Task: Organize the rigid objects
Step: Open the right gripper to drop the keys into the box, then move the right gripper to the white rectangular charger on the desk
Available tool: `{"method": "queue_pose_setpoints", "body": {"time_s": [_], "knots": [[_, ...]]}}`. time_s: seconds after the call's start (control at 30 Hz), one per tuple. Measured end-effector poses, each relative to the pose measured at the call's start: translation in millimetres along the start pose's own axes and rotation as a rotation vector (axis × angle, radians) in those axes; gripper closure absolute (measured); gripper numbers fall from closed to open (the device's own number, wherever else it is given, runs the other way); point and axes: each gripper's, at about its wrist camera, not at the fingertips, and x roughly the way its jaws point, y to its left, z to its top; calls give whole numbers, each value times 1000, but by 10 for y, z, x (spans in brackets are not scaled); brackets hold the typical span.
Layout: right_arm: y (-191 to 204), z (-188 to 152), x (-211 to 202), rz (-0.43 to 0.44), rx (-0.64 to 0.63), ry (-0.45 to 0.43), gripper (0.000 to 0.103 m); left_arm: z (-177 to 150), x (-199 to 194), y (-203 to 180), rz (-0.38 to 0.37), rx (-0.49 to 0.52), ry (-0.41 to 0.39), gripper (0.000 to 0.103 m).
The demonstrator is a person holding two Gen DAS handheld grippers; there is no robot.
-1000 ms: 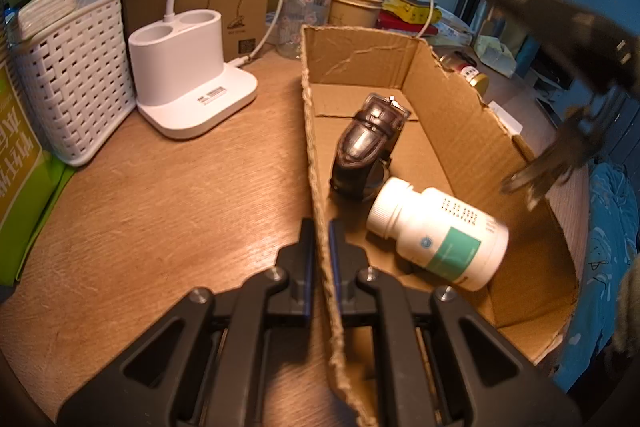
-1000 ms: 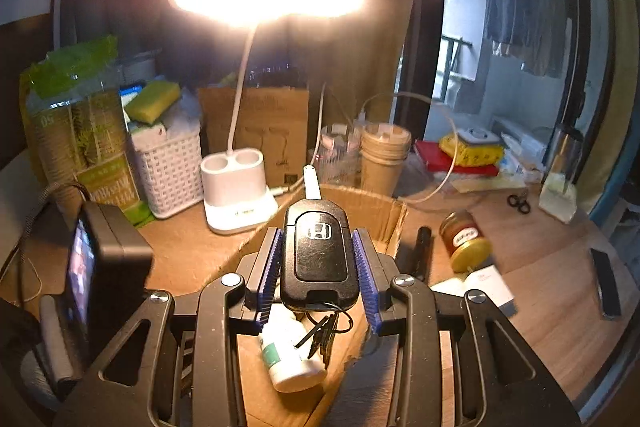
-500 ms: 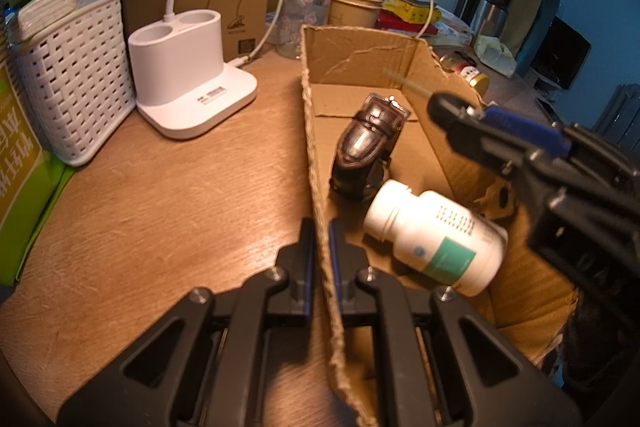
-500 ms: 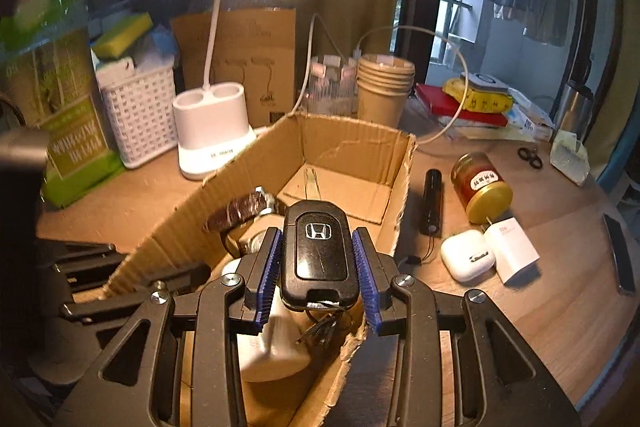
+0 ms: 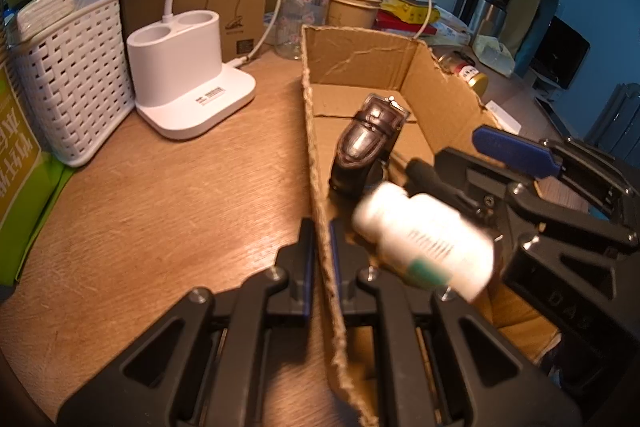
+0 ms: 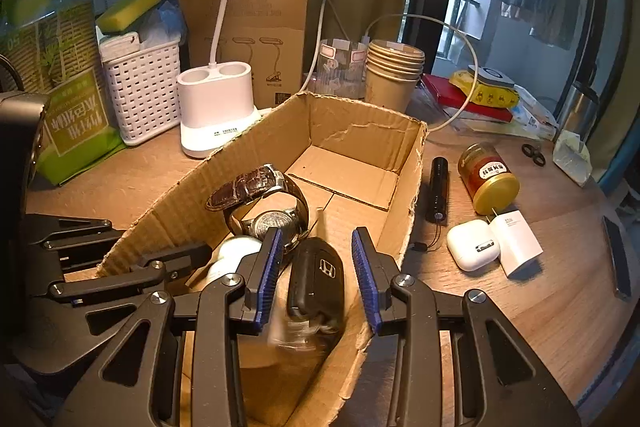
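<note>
An open cardboard box (image 5: 360,55) (image 6: 360,131) stands on the wooden table. My left gripper (image 5: 321,227) is shut on the box's near left wall. Inside lie a brown-strap wristwatch (image 5: 366,143) (image 6: 260,187) and a white pill bottle (image 5: 424,243), blurred from motion. My right gripper (image 6: 316,247) is open over the box's near end; a black Honda car key (image 6: 318,279) lies loose between its blue pads, dropping into the box with its key ring blurred. The right gripper also shows in the left wrist view (image 5: 516,163).
To the right of the box lie a black flashlight (image 6: 438,189), a yellow-lidded jar (image 6: 488,173), a white earbud case (image 6: 472,245) and a white charger (image 6: 516,243). Behind stand a white lamp base (image 6: 216,111), a white basket (image 6: 140,91) and stacked paper cups (image 6: 394,71).
My right gripper came down into the box and opened, letting go of the car key. The pill bottle shifted. My left gripper stayed clamped on the box wall.
</note>
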Motion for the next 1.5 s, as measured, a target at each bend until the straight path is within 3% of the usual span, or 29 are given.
{"method": "queue_pose_setpoints", "body": {"time_s": [0.73, 1.03, 1.5], "knots": [[-125, -7, -206, 29, 43, -46, 65, -7, 4, -10, -1, 0, 0, 95], [-395, 5, -371, -6, 94, -87, 65, -9, 5, -15, -2, -1, 0, 95], [-858, -124, -403, -103, 173, -79, 65, -6, 2, -4, -1, 0, 0, 95]]}}
